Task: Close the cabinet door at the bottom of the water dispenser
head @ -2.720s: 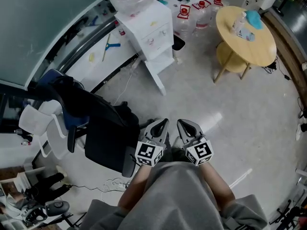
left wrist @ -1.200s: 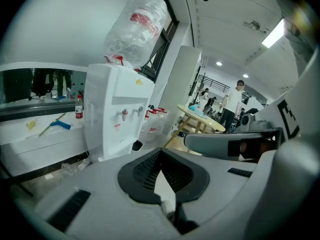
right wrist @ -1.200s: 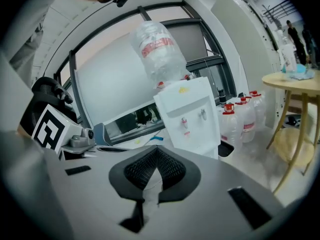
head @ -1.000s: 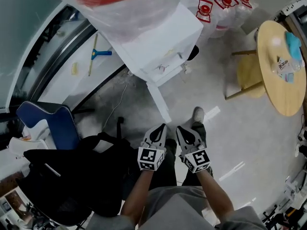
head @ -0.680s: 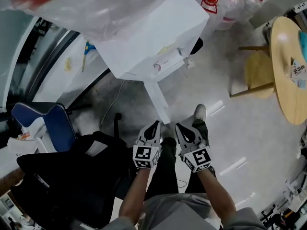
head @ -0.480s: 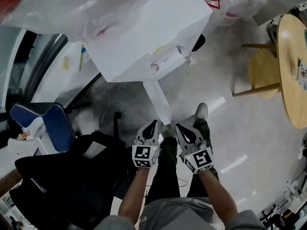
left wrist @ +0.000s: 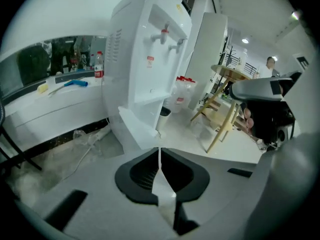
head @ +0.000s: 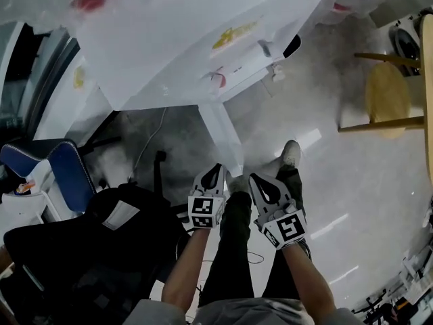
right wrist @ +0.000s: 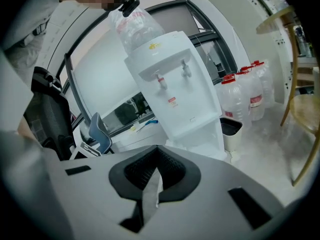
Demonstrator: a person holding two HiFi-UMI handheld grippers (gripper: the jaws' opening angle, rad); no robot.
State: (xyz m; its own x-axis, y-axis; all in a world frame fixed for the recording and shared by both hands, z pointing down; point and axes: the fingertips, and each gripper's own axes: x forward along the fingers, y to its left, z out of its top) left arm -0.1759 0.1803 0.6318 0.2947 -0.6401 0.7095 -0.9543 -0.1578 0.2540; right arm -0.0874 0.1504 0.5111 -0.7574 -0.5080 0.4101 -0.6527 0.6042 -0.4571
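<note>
The white water dispenser (head: 203, 39) fills the top of the head view, seen from above. Its bottom cabinet door (head: 222, 137) stands open, sticking out over the floor toward me. My left gripper (head: 215, 170) is shut, its tip just short of the door's outer edge. Beside it, my right gripper (head: 260, 181) is also shut and holds nothing. In the left gripper view the dispenser (left wrist: 150, 59) rises ahead, with the open door (left wrist: 136, 129) low above the shut gripper (left wrist: 159, 156). The right gripper (right wrist: 156, 169) faces the dispenser (right wrist: 175, 99) from farther off.
A black office chair (head: 101, 249) and a blue chair (head: 67, 175) stand at my left. A wooden stool (head: 389, 97) is at the right. Water bottles (right wrist: 247, 99) and a small bin (right wrist: 230, 129) sit right of the dispenser. A cable (head: 145, 147) trails on the floor.
I have come closer to the dispenser, which now fills the top of the head view. Both grippers stayed shut and side by side in front of me.
</note>
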